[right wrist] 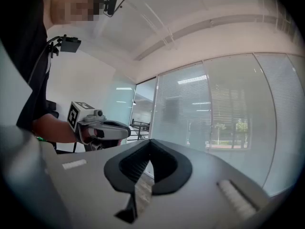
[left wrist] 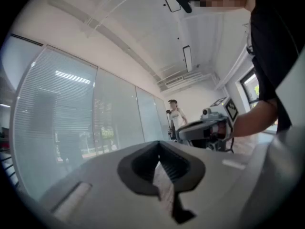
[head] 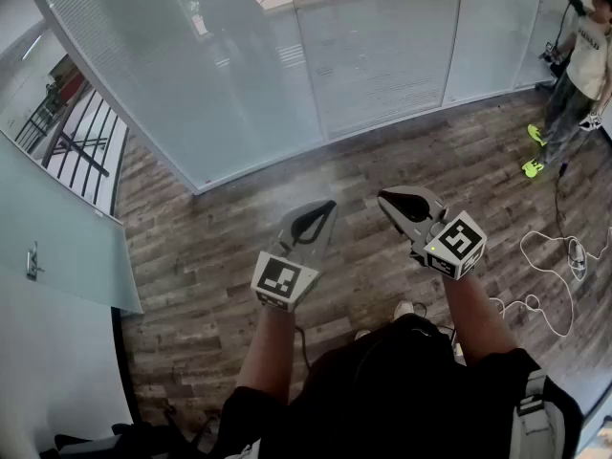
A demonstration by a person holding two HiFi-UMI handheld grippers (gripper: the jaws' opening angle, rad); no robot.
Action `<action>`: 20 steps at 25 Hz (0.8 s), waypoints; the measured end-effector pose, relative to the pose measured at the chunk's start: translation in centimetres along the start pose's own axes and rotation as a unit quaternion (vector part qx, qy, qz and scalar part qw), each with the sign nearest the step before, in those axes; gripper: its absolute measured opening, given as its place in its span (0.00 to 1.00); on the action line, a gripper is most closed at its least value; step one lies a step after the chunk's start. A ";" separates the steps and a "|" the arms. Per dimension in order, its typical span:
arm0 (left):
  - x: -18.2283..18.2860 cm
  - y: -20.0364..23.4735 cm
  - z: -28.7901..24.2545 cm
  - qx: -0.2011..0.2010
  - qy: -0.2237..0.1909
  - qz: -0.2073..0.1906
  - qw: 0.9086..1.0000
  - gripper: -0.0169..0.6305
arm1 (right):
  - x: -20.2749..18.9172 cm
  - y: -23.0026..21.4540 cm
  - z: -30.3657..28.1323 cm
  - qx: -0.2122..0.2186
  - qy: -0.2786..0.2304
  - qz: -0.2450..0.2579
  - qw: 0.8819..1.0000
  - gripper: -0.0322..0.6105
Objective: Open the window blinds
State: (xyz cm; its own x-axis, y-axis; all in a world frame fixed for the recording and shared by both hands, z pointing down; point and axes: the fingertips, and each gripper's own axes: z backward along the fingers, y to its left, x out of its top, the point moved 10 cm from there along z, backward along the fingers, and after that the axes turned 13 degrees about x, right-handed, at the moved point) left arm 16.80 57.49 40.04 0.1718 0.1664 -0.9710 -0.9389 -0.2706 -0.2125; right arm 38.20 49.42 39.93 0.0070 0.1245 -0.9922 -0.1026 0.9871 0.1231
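Window blinds [head: 239, 65]: pale, fine horizontal slats turned shut, set in tall glazed panels along the far wall, ahead of both grippers and well apart from them. The left gripper [head: 328, 206] and right gripper [head: 382, 197] were held level, side by side, each with its grey jaws pressed together on nothing. A grey-brown wood-plank floor [head: 191, 256] lay between them and the panels. A person [head: 585, 65] stood at far right, near a looping white cable [head: 571, 256].
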 end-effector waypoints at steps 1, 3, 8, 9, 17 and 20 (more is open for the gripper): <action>0.1 0.1 -0.1 0.000 0.001 0.001 1.000 0.03 | 0.0 -0.2 0.0 -0.001 -0.001 -0.002 1.000 0.05; 0.2 0.2 -0.2 0.001 0.001 0.002 1.000 0.03 | 0.0 -0.4 0.0 -0.002 -0.003 -0.007 1.000 0.05; 0.0 0.4 0.0 0.000 0.000 0.005 1.000 0.03 | -0.2 -0.4 -0.3 0.000 0.002 0.000 1.000 0.05; 0.0 0.5 0.0 0.000 -0.001 0.005 1.000 0.03 | -0.2 -0.3 -0.4 0.000 0.002 0.000 1.000 0.05; 0.8 0.6 0.2 -0.003 0.000 0.004 1.000 0.03 | -0.1 -0.3 -1.1 0.001 0.009 0.004 1.000 0.05; 0.7 0.6 0.2 -0.002 -0.013 0.002 1.000 0.03 | -0.1 0.0 -1.1 -0.001 0.010 0.002 1.000 0.06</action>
State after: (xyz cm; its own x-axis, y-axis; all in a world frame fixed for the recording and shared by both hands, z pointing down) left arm 16.26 57.59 39.27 0.1609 0.1902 -0.9685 -0.9381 -0.2754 -0.2099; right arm 37.06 49.29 40.01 -0.0125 0.1271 -0.9918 -0.1039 0.9864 0.1277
